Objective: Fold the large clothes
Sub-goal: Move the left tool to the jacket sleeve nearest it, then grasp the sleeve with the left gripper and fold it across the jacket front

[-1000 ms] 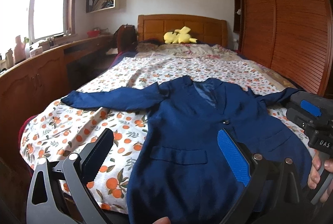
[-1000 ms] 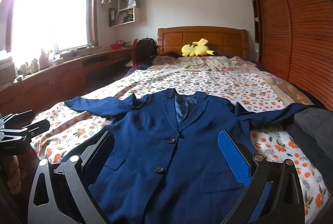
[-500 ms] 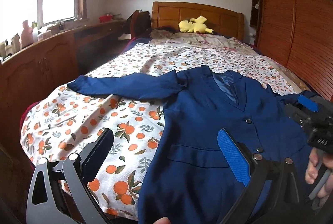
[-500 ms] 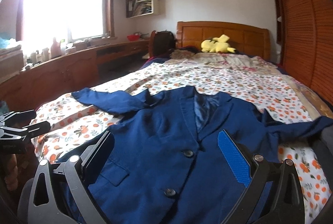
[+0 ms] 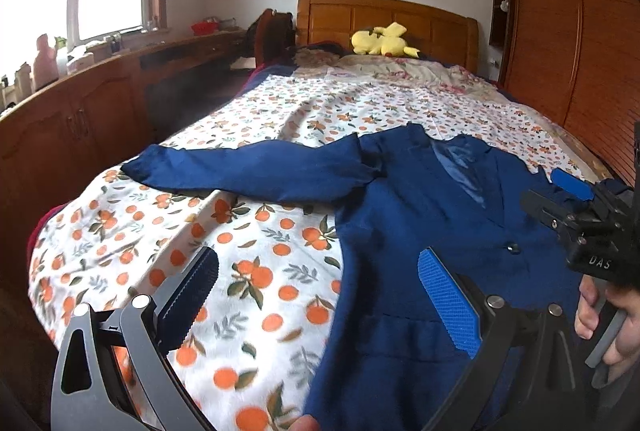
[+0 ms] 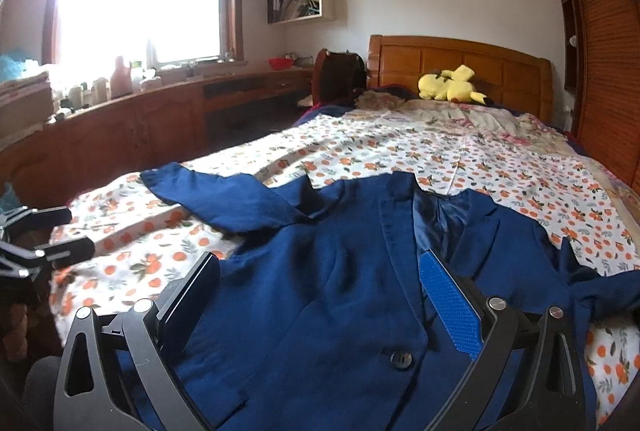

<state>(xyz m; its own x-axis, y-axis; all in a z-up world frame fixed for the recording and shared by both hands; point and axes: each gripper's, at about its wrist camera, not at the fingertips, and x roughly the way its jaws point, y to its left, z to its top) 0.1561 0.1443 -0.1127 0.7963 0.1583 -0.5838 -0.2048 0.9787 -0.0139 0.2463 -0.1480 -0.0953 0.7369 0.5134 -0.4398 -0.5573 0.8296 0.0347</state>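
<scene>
Up close from the left wrist, "DAS" on the right gripper (image 5: 568, 199), probably spread, left gripper (image 5: 320, 295) spread above the blue jacket (image 5: 420, 231) hem on the bed (image 5: 280, 111), from the right wrist, jacket front below its spread fingers.

Bed (image 6: 460, 167) with orange-print sheet, navy blazer (image 6: 320, 291) spread flat, yellow plush toy (image 6: 450, 83) seemingly by headboard

Home bedroom: bed (image 6: 460, 159) with wooden headboard (image 6: 460, 63), yellow plush toy (image 6: 450, 83) before the headboard, louvred wardrobe (image 5: 560, 31) right of bed.
</scene>
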